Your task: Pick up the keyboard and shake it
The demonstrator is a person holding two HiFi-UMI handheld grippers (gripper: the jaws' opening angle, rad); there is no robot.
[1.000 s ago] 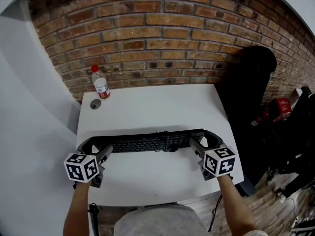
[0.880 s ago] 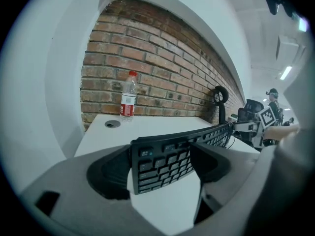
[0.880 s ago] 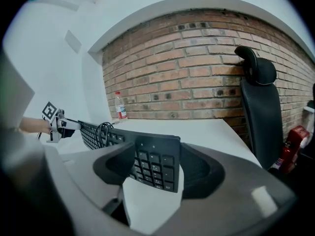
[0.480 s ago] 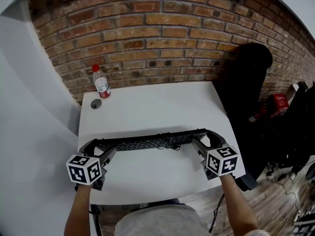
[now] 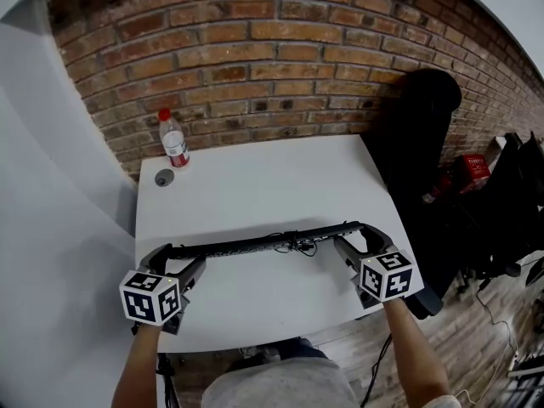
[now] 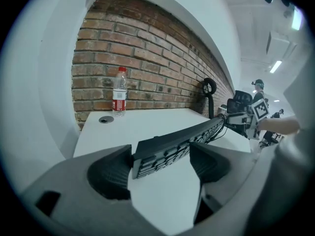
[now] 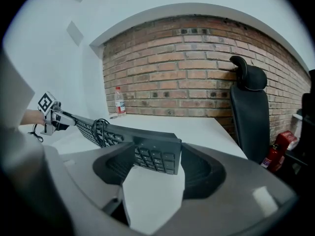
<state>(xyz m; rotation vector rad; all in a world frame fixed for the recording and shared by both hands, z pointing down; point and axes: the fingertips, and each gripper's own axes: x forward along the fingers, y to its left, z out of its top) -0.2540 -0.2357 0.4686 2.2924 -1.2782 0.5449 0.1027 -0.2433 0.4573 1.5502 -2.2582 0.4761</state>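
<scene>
A black keyboard [image 5: 255, 245] hangs above the white table [image 5: 255, 185], held at both ends and tipped so only its thin edge shows in the head view. My left gripper [image 5: 172, 260] is shut on its left end; the left gripper view has the keyboard [image 6: 172, 149] wedged between the jaws of the left gripper [image 6: 160, 163]. My right gripper [image 5: 358, 236] is shut on the right end, where the number-pad end of the keyboard [image 7: 152, 154] sits between the jaws of the right gripper [image 7: 157, 167]. A coiled cable [image 5: 294, 243] hangs at its middle.
A plastic water bottle [image 5: 174, 141] stands at the table's far left corner beside a round cable port [image 5: 163, 178]. A brick wall runs behind. A black chair [image 5: 425, 143] stands against the table's right side, with a red object [image 5: 474, 170] on the floor beyond.
The keyboard has rotated from keys-up to edge-on and come nearer the table's front edge with both grippers. Both grips are unchanged.
</scene>
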